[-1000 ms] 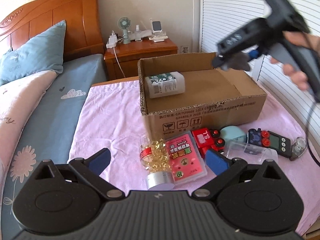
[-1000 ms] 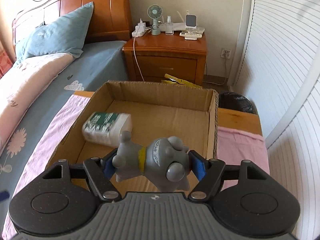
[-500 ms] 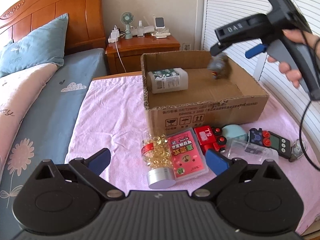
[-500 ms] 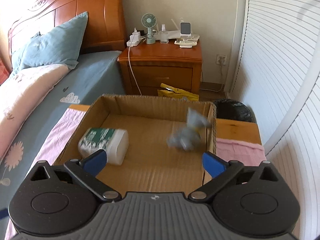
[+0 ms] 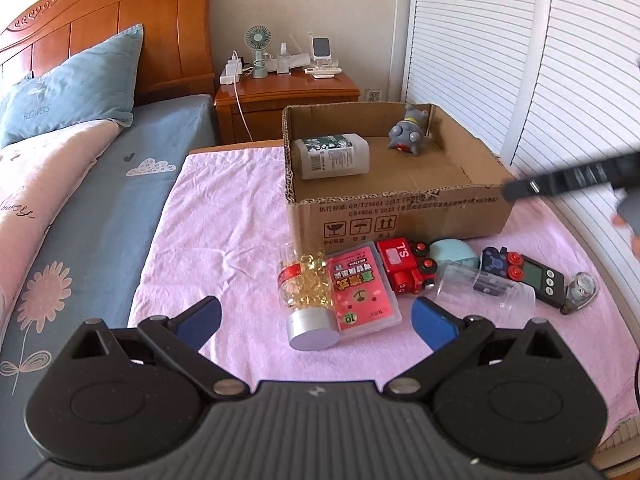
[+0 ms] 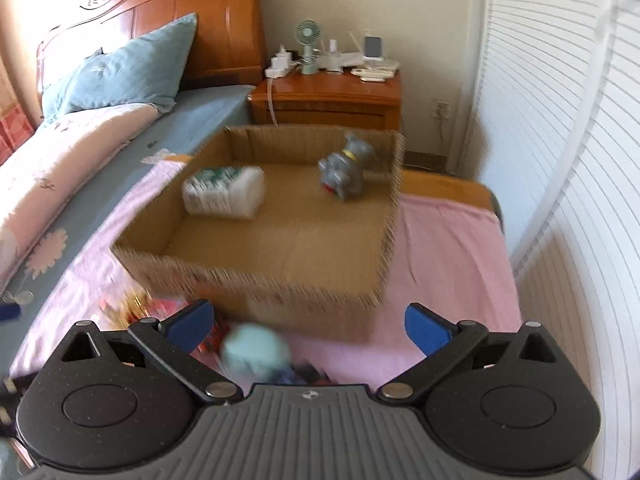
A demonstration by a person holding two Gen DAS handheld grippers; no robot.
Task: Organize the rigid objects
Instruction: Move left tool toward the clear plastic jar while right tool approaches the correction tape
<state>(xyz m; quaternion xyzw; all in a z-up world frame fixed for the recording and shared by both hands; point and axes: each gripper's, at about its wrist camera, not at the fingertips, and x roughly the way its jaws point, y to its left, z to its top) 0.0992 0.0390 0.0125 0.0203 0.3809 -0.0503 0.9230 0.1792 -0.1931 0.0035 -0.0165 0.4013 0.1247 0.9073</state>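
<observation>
An open cardboard box (image 5: 400, 208) (image 6: 256, 276) stands on the pink cloth. In it lie a white bottle (image 5: 332, 156) (image 6: 224, 192) and a grey toy figure (image 5: 408, 134) (image 6: 346, 174). In front of the box lie a capsule bottle (image 5: 308, 296), a pink card case (image 5: 362, 288), a red toy car (image 5: 404, 266), a teal round object (image 5: 454, 250) (image 6: 256, 354), a clear jar (image 5: 484, 290) and a black timer (image 5: 536, 280). My left gripper (image 5: 316, 318) is open and empty above the capsule bottle. My right gripper (image 6: 308, 322) is open and empty, in front of the box.
A bed with a blue pillow (image 5: 76, 88) lies to the left. A wooden nightstand (image 5: 288, 88) with a fan and chargers stands behind the box. White louvered doors (image 5: 520, 60) run along the right. The pink cloth (image 5: 224, 232) ends near the right edge.
My right gripper opened and let go of the grey toy, which dropped into the box. The gripper then drew back and down to the box's front. The left gripper barely moved.
</observation>
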